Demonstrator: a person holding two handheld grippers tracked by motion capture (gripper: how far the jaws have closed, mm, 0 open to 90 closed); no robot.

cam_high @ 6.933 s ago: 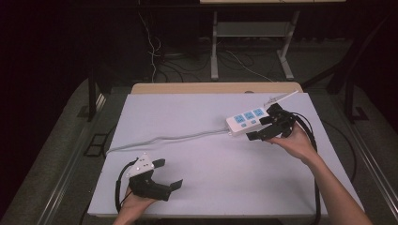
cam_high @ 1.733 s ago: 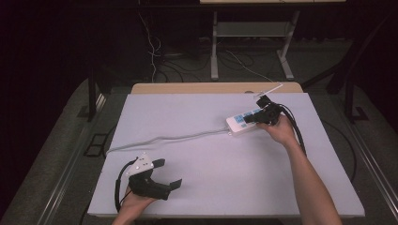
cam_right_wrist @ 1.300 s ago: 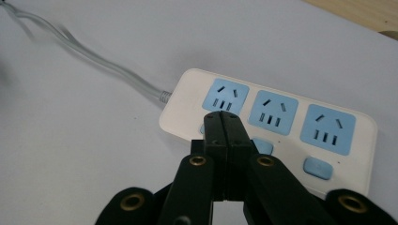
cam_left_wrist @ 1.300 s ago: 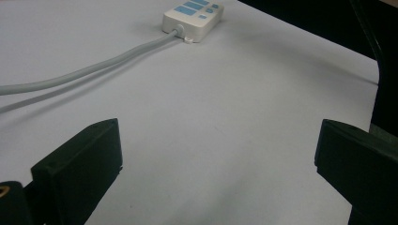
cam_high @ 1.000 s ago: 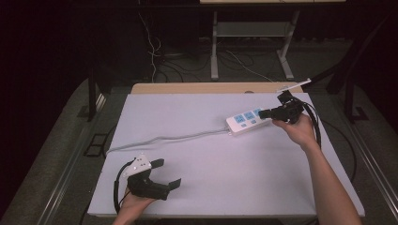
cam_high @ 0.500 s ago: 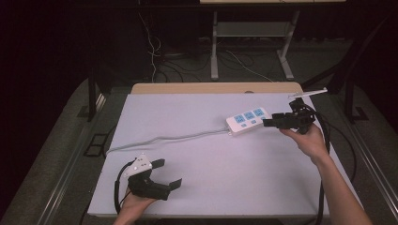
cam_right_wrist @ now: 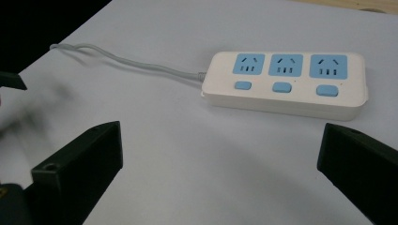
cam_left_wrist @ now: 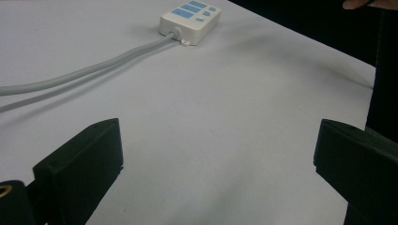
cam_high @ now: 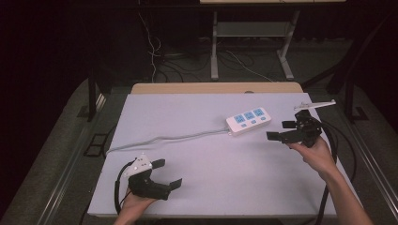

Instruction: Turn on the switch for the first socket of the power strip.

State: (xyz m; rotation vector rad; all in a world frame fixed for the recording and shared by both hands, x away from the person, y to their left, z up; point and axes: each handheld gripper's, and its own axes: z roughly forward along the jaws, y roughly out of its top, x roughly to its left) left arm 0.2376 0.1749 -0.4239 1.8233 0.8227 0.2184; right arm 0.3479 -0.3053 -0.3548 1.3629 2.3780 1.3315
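A white power strip [cam_high: 248, 121] with three blue sockets lies flat on the pale tabletop [cam_high: 211, 187], toward its far right, its long side running at a slant. A grey cord [cam_high: 164, 138] leaves the strip's left end and trails across the surface to the tabletop's left edge. The right gripper [cam_high: 281, 130], held in a person's right hand [cam_high: 315, 151] at the right side of the tabletop, points left toward the strip with its jaws spread wide and nothing between them; it sits just beside the strip's right end, apart from it. In the right gripper view the strip [cam_right_wrist: 286, 84] lies ahead between the two black jaws, its sockets up and three blue buttons in a row below them, the cord [cam_right_wrist: 126, 63] curving away to the left. The left gripper [cam_high: 166, 173] rests near the tabletop's front left corner in the left hand [cam_high: 133, 202], jaws likewise spread and empty, well apart from the strip. From the left gripper view the strip [cam_left_wrist: 190, 16] shows far off across bare tabletop, the cord [cam_left_wrist: 84, 72] running back toward the left.
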